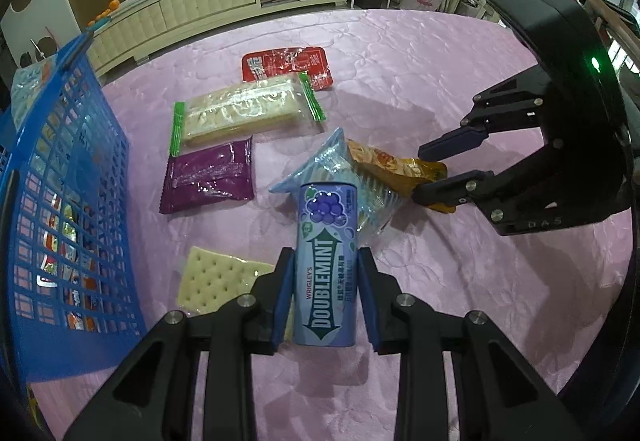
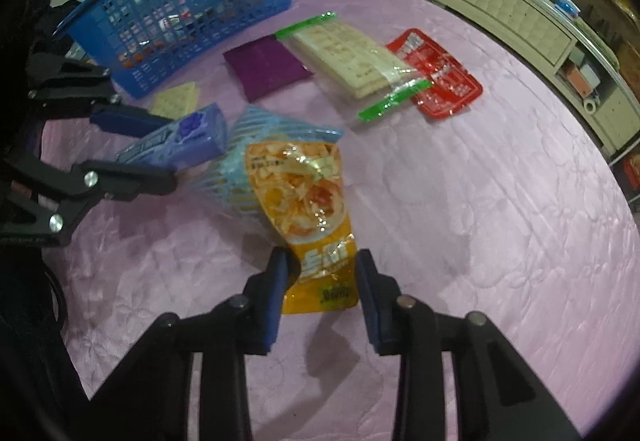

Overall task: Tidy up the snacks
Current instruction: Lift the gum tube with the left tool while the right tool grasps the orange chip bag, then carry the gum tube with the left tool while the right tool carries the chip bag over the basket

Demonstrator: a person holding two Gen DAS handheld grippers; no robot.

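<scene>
My left gripper [image 1: 325,261] is shut on a purple Doublemint can [image 1: 326,265] and holds it just above the pink tablecloth; the can also shows in the right wrist view [image 2: 180,139]. My right gripper [image 2: 322,265] has its jaws around the lower end of an orange snack pouch [image 2: 308,201], apart from its sides; it also shows in the left wrist view [image 1: 422,171]. The pouch lies partly on a light-blue striped packet [image 2: 240,165]. A blue mesh basket [image 1: 60,201] with several snacks inside stands at the left.
On the cloth lie a purple packet [image 1: 208,177], a green-edged clear cracker pack [image 1: 244,109], a red packet [image 1: 288,67] and a single cracker pack [image 1: 212,277]. A cream cabinet [image 1: 200,5] stands beyond the table's far edge.
</scene>
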